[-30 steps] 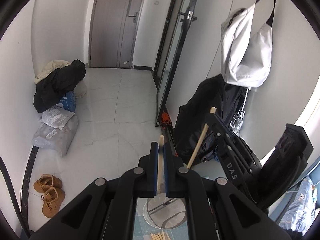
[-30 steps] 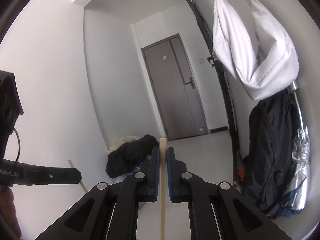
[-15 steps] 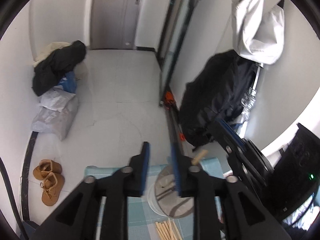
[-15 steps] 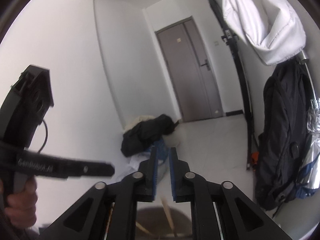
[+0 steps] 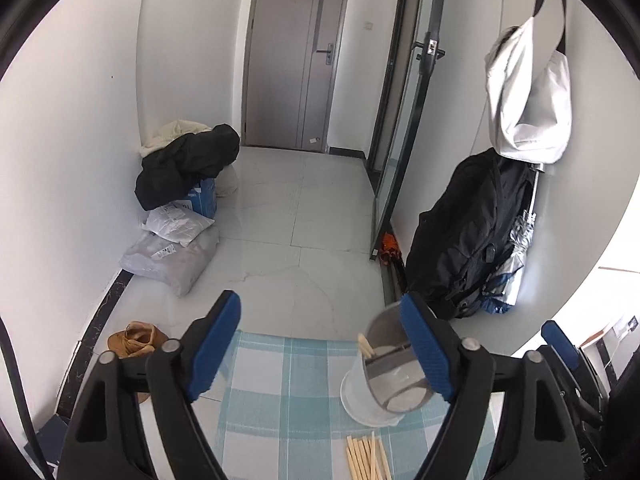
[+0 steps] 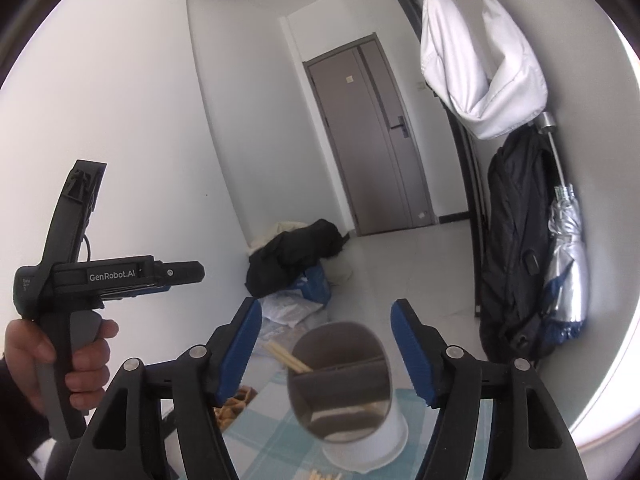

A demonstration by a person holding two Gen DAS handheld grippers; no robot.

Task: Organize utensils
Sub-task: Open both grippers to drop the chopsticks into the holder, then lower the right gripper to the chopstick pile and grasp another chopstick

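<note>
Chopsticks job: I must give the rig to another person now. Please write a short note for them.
Left tongs: open, empty, jaws just opened.
Right tongs: open, empty, jaws just opened, above the holder.
Holder stands on the checked cloth, chopsticks leaning inside.
Done: those chopsticks are in.
Left: loose chopsticks lie on the cloth in front of the holder; pick them up and drop them in.

Grey door [image 5: 294, 56] at the far end of a pale tiled floor [image 5: 280, 220]. Left of the door: black jacket [image 5: 186, 164] heaped over grey parcels [image 5: 172, 254]. Right of the door: white bag [image 5: 528, 92] hanging above a black backpack [image 5: 468, 236]. Brown shoes [image 5: 136, 338] nearest, left.
</note>
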